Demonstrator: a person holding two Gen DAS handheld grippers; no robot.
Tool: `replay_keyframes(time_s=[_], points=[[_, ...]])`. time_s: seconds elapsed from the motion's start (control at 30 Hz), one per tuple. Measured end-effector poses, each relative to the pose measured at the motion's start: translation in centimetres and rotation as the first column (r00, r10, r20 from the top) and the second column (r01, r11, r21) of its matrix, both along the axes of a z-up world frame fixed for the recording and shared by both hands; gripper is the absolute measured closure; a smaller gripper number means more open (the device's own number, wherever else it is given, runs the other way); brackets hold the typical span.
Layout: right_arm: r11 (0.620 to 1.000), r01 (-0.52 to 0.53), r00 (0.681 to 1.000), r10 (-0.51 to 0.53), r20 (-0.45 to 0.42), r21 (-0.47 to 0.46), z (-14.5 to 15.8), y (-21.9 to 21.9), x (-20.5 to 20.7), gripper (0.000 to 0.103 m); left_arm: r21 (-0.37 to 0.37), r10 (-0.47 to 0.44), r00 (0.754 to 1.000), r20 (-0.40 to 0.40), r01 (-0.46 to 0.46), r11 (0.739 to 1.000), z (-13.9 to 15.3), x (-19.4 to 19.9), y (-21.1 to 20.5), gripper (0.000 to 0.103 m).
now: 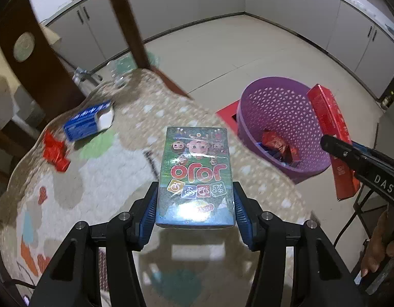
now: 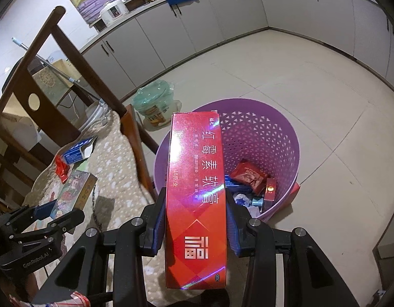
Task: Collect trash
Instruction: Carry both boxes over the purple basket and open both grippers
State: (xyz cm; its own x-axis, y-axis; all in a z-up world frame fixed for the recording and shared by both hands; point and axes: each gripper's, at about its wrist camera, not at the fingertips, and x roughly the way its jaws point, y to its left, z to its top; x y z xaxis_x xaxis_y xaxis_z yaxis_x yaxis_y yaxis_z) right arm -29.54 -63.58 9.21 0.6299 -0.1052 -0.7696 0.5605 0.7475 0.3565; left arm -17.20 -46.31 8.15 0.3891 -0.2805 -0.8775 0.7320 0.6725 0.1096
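Two held boxes (image 1: 195, 176) (image 2: 195, 197) beside basket rim (image 2: 286, 133)

Pale tiled floor (image 2: 286, 71) meets grey handled cabinet doors (image 2: 209, 18) lining two walls; a dark wooden chair (image 2: 53, 58) stands beside the patterned beige tablecloth (image 1: 99, 179).

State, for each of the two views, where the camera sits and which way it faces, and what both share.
Left wrist: sits behind the left tongs, facing down over the table; tongs clamp the cartoon box; a hand shows.
Right wrist: behind the right tongs, facing down towards the floor; tongs clamp the red box.
Shared: purple basket, both boxes, blue carton.
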Motion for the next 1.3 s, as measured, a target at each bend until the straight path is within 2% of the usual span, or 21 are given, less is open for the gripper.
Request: replay_keyframes(time_s=[0.33,0.8,1.3], points=[[0.999,0.033,0.999,-0.033,0.001,-0.008,0.0,-2.6,0.3,0.06,-0.028,-0.064,0.998,-0.007,0.064,0.998,0.5,0.6,-5.0,0.05],[0.998,0.061,0.998,-0.061,-0.008,-0.008,-0.5,-4.8,0.8,0.06,-0.041,-0.089,0.995,-0.041,0.087,0.995,-0.1,1.8,-8.2,0.049],[0.997,0.065,0.997,-0.066,-0.033,-0.032,-1.7,-6.4,2.3,0.06,-0.154,-0.139,0.987,-0.085,0.125,0.98,0.8,3.1,-12.9,0.049]])
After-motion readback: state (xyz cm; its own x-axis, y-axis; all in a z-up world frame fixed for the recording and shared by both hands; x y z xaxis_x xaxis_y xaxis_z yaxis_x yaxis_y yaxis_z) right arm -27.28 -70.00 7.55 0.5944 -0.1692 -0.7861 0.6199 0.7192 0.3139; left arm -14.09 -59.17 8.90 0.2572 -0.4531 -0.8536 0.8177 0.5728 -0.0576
